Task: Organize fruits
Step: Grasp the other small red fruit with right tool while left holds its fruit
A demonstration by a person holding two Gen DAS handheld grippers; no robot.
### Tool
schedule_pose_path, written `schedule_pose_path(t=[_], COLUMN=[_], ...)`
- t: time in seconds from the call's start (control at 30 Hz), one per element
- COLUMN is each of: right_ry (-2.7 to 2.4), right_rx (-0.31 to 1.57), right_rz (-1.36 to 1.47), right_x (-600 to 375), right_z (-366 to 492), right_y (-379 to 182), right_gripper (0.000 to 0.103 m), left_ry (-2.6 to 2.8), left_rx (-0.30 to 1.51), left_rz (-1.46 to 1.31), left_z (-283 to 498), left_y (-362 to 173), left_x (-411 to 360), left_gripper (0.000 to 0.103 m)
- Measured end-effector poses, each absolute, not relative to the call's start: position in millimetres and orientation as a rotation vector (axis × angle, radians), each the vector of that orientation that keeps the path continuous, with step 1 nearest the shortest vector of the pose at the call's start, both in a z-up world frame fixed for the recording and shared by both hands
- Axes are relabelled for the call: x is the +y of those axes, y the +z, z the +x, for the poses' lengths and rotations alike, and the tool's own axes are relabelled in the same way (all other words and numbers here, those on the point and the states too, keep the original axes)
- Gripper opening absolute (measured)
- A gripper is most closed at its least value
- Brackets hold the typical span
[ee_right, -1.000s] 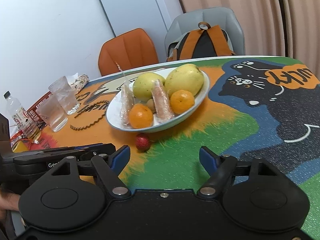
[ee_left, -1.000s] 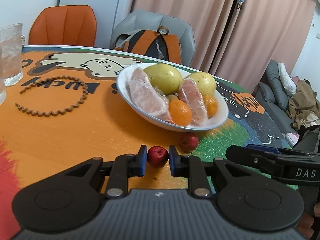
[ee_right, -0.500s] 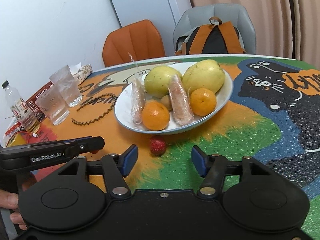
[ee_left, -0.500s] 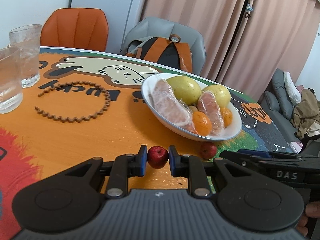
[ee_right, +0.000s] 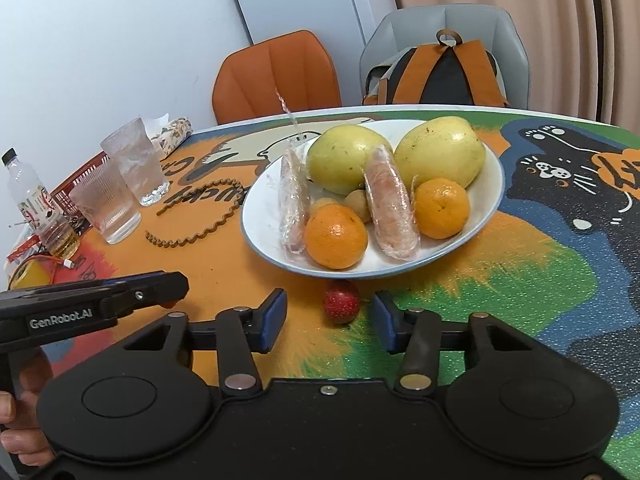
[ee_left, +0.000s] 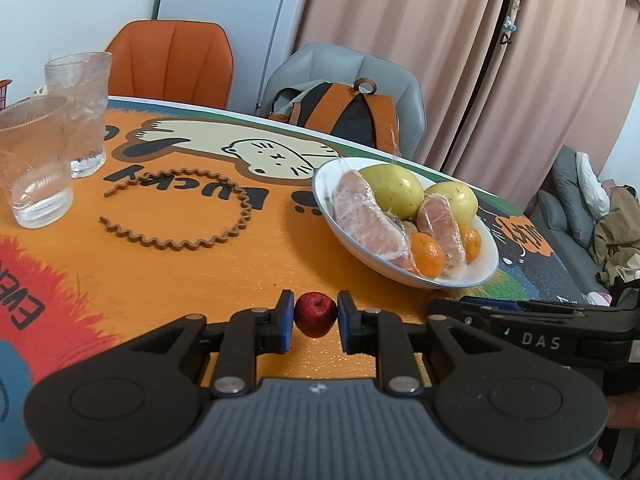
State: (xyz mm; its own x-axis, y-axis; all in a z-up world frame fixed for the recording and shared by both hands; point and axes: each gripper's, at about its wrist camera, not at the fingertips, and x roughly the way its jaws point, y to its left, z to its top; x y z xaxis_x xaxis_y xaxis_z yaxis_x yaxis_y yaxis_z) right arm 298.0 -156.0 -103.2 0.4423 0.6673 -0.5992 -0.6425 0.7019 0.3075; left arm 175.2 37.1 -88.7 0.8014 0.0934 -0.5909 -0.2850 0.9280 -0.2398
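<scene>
A small red apple (ee_left: pixel 315 313) was held off the table. A second red fruit (ee_right: pixel 341 306) lay just before the white bowl (ee_right: pixel 486 216), which was filled with pomelos, oranges and wrapped wedges.

Premises: a lived-in home, dining area opening onto a lounge. Evidence: a round table (ee_left: pixel 168 276) under a cartoon-cat cover, an orange chair (ee_left: pixel 172 64) and a grey chair (ee_left: pixel 352 68) drawn to its far edge, the grey one carrying a backpack (ee_left: pixel 344 112). Full-length pink curtains (ee_left: pixel 420 48) hang behind. A grey sofa (ee_left: pixel 560 216) strewn with clothing stands beyond the table's right edge.
</scene>
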Motion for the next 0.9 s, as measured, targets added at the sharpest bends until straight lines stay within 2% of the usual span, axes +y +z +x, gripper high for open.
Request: schedule_pose_path(t=[0.03,0.1,0.13,0.9], right_ry=[0.815,0.820,0.816,0.805], right_rx=[0.762,0.772,0.779,0.711], right_rz=[0.032,0.016,0.009,0.040], right_x=[-154,-150,-149,-177], right_z=[298,300,300,278], right_y=[-104,-105,-106,-76], right_gripper=[0.039,0.022,0.019,0.018], left_ry=[0.208,0.209,0.210,0.182], left_rx=[0.608,0.606,0.605,0.563], left_rz=[-0.328,-0.330,-0.332,-0.334], left_z=[175,173,173,166], left_y=[-88,-87,-87,-70], left_x=[38,39,39,32], left_gripper=[0.021,0.021,0.021,0.021])
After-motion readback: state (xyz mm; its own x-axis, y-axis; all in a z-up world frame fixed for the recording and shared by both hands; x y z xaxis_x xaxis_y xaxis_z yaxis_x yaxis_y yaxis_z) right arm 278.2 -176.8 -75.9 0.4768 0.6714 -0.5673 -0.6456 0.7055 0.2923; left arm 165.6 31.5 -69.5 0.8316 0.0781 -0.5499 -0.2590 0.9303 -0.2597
